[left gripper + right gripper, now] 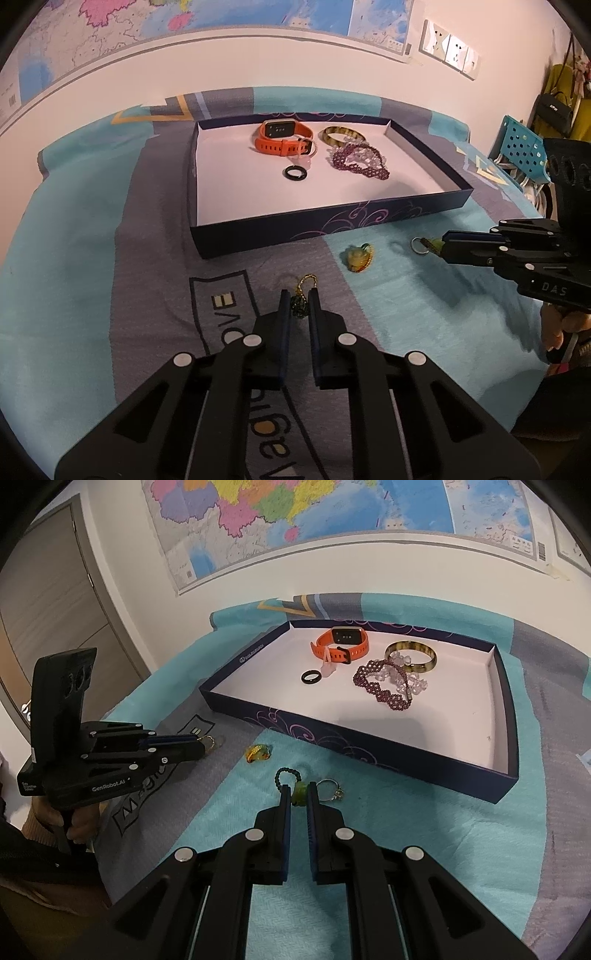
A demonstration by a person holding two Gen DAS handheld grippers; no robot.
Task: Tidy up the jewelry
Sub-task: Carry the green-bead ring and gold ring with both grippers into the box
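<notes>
A shallow dark box (369, 746) with a white floor lies on the bedcover (424, 834), its side printed with purple swirls and a small line of lettering too fine to read; inside it sit five pieces: one orange watch (341, 642), one black ring (309, 677), one tortoiseshell bangle (410, 656), one maroon beaded bracelet (380, 685) and one string of clear beads (400, 674), all gathered toward the far half, the near half of the floor bare; three pieces lie loose on the cover in front of the box's near wall; the left gripper (298, 295) has its jaws closed narrow on a dark green charm with a gold cord loop (300, 304); the right gripper (298, 789) is pinched on a green bead charm with a dark braided loop (298, 794), a metal ring (328, 789) touching its side; a yellow-green pendant (258, 754) rests apart between the two grippers; the left tool's body reads "GenRobot.AI", the right one's "DAS"; the cover's printed words show only in part, upside down; a map (295, 517) hangs on the wall behind; open cover lies between the box's near edge and both grippers.
</notes>
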